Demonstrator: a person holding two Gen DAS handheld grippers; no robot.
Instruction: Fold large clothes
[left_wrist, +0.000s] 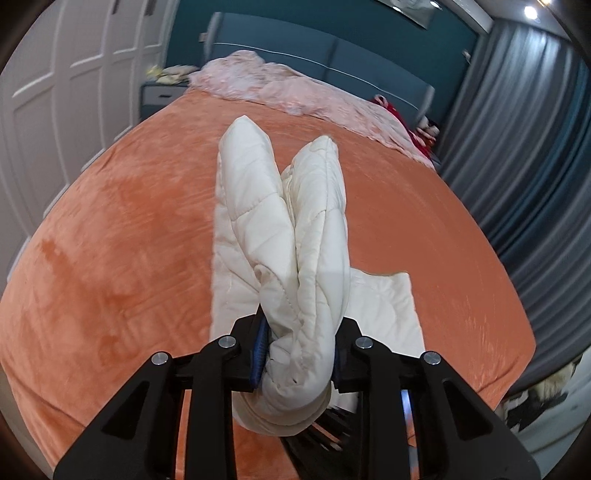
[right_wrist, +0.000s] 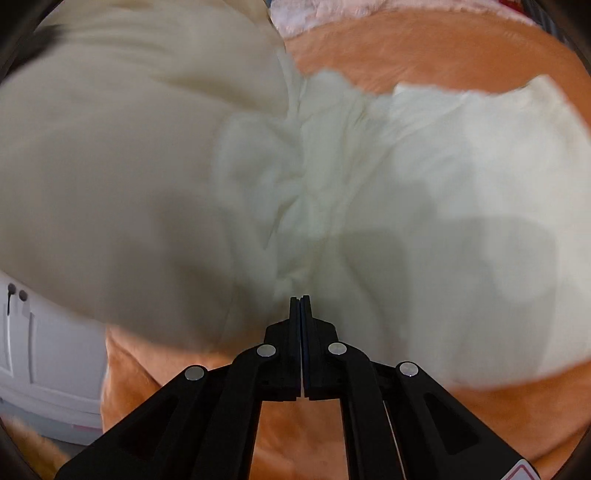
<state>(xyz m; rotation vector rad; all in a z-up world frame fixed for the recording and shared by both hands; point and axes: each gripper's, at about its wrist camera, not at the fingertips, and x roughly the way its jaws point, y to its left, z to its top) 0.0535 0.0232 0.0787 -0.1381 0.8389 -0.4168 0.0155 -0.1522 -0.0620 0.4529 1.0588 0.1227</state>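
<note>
Garment (left_wrist: 291, 236): cream-white, quilted stitch lines noted. Bed cover (left_wrist: 122, 229): plain orange plush. Blanket (left_wrist: 266, 85) at headboard: pale pink, mottled. Headboard (left_wrist: 332, 59): teal-blue. Curtains (left_wrist: 524, 140): grey-blue, vertically pleated. Wardrobe doors (left_wrist: 62, 66): white, panelled. Left hand-held gripper (left_wrist: 299, 354): black, blue pads (left_wrist: 260, 354).

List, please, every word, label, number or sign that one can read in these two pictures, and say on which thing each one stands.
There is no readable text in either view.
Red-edged sticker on the right gripper: cut off by the picture's edge, nothing legible.
Cream quilted garment, held in the left gripper: no label or print visible.
Orange bedspread and white wardrobe doors: plain, no writing.
</note>
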